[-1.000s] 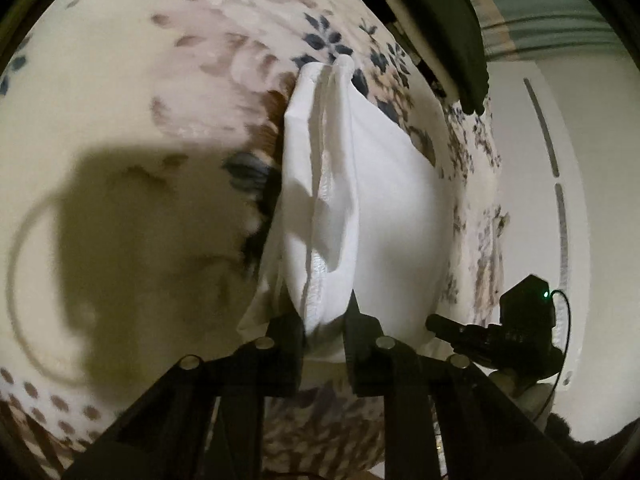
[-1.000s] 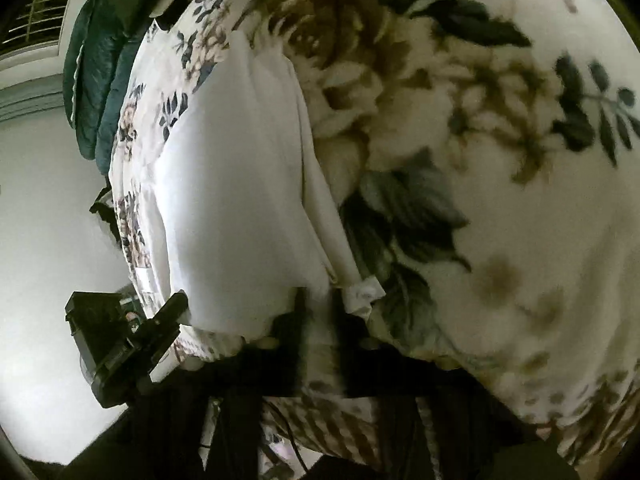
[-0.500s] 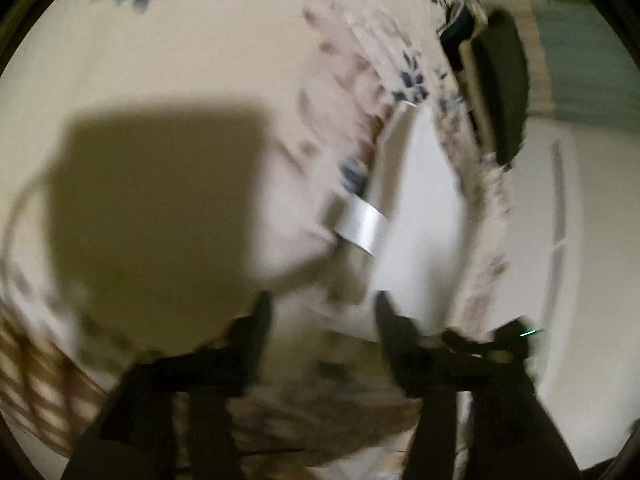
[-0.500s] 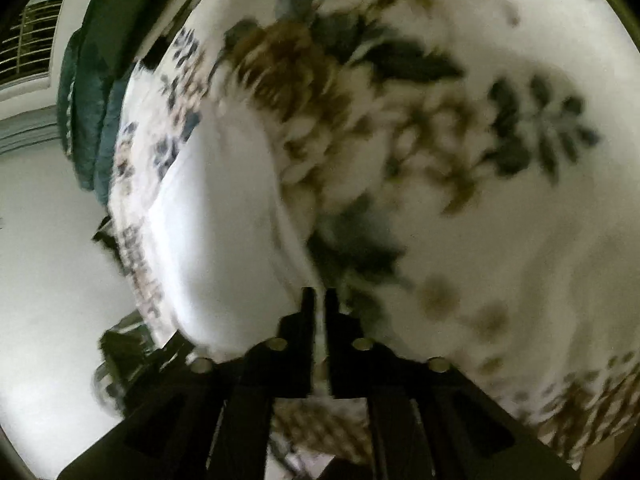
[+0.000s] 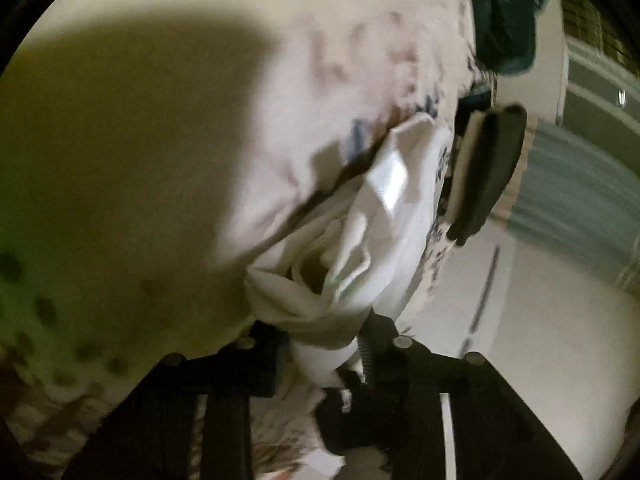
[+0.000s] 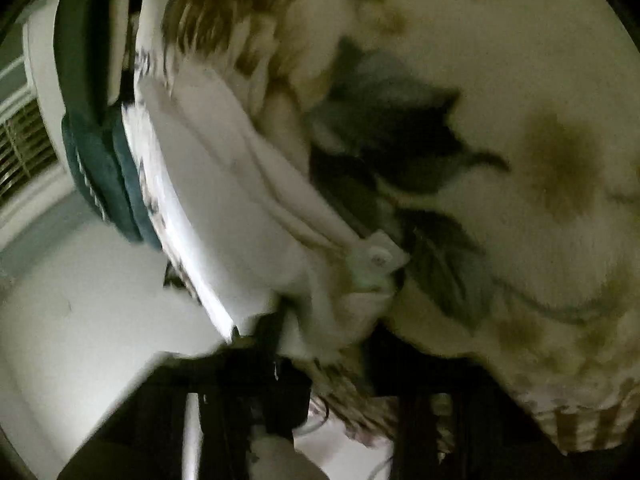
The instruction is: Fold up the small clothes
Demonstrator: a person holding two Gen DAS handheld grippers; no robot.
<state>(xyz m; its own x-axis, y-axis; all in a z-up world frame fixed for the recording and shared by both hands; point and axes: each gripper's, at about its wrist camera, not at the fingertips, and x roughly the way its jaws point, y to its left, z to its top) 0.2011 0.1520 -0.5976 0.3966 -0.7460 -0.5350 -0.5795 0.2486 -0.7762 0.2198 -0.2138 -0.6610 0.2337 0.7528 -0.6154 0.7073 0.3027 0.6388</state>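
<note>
A small white garment [image 5: 384,216] lies bunched on a floral bedspread [image 5: 160,160], with a sewn label [image 6: 376,254] at its near corner. My left gripper [image 5: 320,344] has cloth bunched between its fingers; the jaws stand somewhat apart around the wad. My right gripper [image 6: 324,340] also has the garment's [image 6: 224,184] near edge between its fingers, which stand apart with fabric filling the gap. Both views are blurred by motion.
Dark green folded items [image 5: 504,12] and a black and white stack [image 5: 484,168] lie at the bed's far edge. The green pile [image 6: 96,148] also shows in the right wrist view. A pale floor [image 5: 540,340] lies beyond the bed edge.
The left gripper opened half a second ago and now has cloth bunched between its fingers again. The right jaws have widened around the fabric. Both grippers swung; the garment is more crumpled.
</note>
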